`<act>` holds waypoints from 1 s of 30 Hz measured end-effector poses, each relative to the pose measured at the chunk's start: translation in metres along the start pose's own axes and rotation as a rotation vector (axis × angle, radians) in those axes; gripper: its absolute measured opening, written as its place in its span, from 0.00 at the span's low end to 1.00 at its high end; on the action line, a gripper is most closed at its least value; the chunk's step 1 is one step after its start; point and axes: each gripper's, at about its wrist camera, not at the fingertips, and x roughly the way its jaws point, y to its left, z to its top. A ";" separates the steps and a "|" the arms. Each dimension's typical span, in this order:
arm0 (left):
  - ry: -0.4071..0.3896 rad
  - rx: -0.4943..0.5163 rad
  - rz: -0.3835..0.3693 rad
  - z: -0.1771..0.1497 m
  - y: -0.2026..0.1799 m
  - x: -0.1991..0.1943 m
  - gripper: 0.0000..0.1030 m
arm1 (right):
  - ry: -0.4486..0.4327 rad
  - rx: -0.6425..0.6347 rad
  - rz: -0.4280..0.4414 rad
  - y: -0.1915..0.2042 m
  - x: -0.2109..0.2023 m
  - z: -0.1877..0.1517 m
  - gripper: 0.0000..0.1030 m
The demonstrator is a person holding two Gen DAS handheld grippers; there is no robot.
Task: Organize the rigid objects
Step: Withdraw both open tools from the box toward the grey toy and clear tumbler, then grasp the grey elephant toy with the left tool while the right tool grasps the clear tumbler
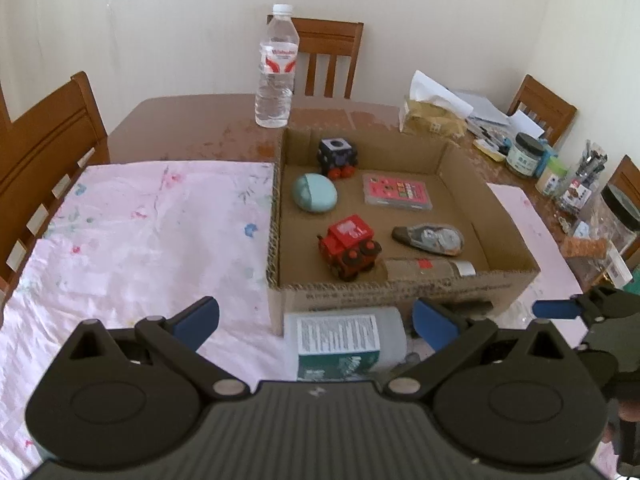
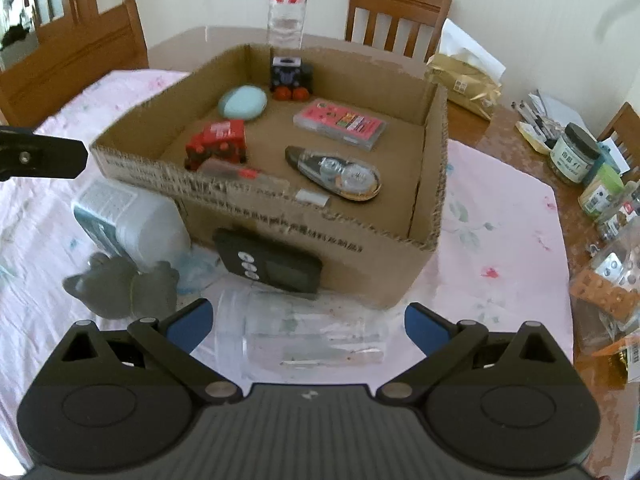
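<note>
A shallow cardboard box point(image 1: 400, 290) point(image 2: 360, 268) holds a red toy train point(image 1: 349, 249) point(image 2: 218, 145), a dark cube toy point(image 1: 337, 157) point(image 2: 289, 77), a mint oval case point(image 1: 314, 193) point(image 2: 243, 102), a pink card case point(image 1: 397, 193) point(image 2: 340, 123) and a correction tape dispenser point(image 1: 430, 240) point(image 2: 336, 170). My left gripper point(image 1: 316, 326) is open above a white bottle point(image 1: 344, 340) point(image 2: 124, 220) lying in front of the box. My right gripper point(image 2: 308, 326) is open above a clear plastic case point(image 2: 316, 340). A black timer point(image 2: 272, 264) leans on the box front. A grey figurine point(image 2: 120, 286) lies at the left.
A water bottle point(image 1: 277, 68) point(image 2: 289, 4) stands behind the box. Jars, pens and bags point(image 1: 560, 176) point(image 2: 592, 184) crowd the table's right side. Wooden chairs point(image 1: 48, 136) point(image 2: 396, 12) ring the table. A pink floral cloth point(image 1: 140, 240) point(image 2: 492, 240) covers the near table.
</note>
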 end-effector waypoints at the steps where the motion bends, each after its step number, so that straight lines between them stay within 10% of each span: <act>1: 0.004 0.000 -0.003 -0.002 -0.001 0.000 0.99 | 0.012 -0.001 0.006 0.001 0.003 -0.001 1.00; 30: 0.145 -0.037 0.021 -0.043 -0.040 0.032 0.99 | 0.094 0.046 0.037 -0.044 0.034 -0.022 1.00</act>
